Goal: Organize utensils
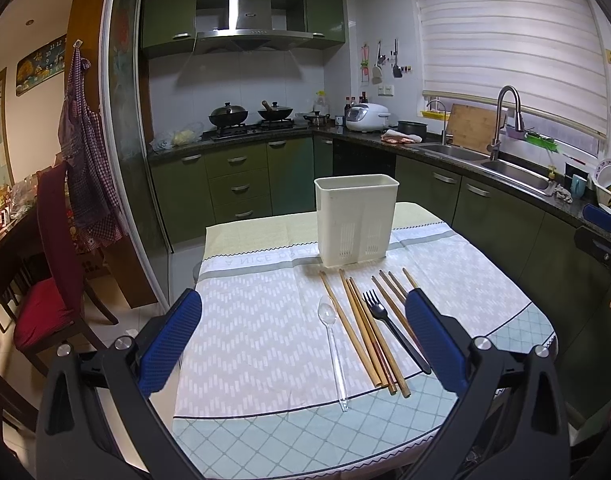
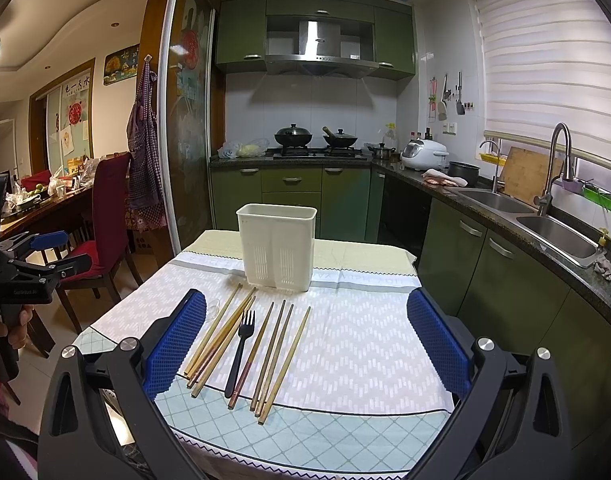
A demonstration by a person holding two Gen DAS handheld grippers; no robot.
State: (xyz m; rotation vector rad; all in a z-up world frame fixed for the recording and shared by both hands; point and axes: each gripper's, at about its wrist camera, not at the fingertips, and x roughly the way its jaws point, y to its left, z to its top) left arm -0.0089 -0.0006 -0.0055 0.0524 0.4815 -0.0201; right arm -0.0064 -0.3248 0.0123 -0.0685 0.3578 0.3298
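- The chopsticks (image 1: 359, 322) are plain wooden sticks, some pale and a few with reddish-brown lower ends, lying flat in a loose row on the patterned cloth (image 1: 257, 320) that covers the surface.
- A black plastic fork (image 1: 389, 320) lies among them, and a clear plastic spoon (image 1: 332, 344) lies just beside the leftmost stick.
- Their long axes all run from the near edge of the surface toward the white utensil holder (image 1: 355, 220); the fork's tines and the spoon's bowl point at the holder.
- The holder stands upright just beyond the far tips, with slotted vents low on its front.
- The left tool (image 1: 301, 344) hangs above the near edge with its blue pads spread wide, gripping nothing.
- The right tool (image 2: 305, 348) is likewise spread wide and empty, above the sticks' near ends.
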